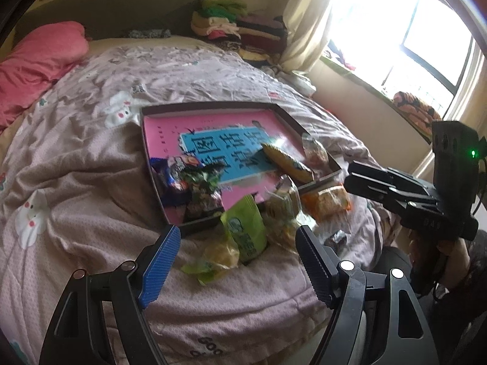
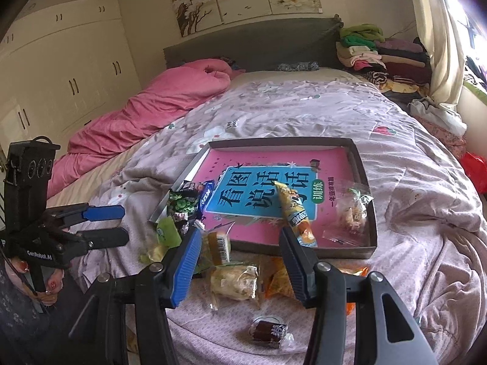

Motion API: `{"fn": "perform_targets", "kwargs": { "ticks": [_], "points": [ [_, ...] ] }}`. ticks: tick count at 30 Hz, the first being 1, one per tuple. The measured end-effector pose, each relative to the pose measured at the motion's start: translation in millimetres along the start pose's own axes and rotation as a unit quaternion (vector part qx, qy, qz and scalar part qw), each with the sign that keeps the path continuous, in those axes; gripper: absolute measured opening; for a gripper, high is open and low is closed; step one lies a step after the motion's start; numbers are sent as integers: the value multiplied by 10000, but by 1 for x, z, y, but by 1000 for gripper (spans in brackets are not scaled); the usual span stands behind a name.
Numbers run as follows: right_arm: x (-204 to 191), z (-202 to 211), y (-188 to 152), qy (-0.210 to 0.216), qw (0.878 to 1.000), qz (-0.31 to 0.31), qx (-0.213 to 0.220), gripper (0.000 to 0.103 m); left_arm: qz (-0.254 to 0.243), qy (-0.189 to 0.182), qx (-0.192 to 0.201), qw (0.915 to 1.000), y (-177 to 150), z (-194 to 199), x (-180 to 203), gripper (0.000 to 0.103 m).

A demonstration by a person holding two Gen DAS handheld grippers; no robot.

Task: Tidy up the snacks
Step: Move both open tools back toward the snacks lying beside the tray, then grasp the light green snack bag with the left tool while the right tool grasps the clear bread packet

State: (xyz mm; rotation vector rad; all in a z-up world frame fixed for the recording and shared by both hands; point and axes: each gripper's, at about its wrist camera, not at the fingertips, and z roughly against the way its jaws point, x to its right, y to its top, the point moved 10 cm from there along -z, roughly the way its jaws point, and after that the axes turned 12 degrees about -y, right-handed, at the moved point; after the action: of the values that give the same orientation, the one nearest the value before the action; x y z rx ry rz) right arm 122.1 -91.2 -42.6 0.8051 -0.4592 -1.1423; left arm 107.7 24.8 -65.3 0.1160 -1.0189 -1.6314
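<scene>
Item: clear-wrapped pastry (image 2: 234, 283) lay loose on the bed (image 2: 411, 200), centre-bottom of frame, long axis crosswise, between my right gripper (image 2: 240, 261)'s open, empty fingers.

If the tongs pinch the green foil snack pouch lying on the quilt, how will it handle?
The green foil snack pouch is probably light and floppy: its crinkled film leans unsupported on neighbouring packets. The glossy surface may slip between pads. It should not roll, but the soft pinkish quilt under it may let it sink when pressed.
</scene>
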Motion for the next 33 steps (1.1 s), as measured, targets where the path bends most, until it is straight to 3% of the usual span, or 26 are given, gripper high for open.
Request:
{"fn": "perform_targets", "kwargs": {
  "ticks": [18, 29, 33],
  "points": [
    [-20, -9, -18, 179, 9994, 117, -269, 53, -124, 94, -727, 9972, -25, -33, -11, 79],
    [-29, -19, -29, 219, 9986, 206, -442, 53, -130, 149, -886, 9959, -29, -44, -20, 79],
    [-32, -22, -31, 234, 9983, 235, -478, 53, -260, 143, -930, 9952, -29, -48, -19, 72]
  ]
}}
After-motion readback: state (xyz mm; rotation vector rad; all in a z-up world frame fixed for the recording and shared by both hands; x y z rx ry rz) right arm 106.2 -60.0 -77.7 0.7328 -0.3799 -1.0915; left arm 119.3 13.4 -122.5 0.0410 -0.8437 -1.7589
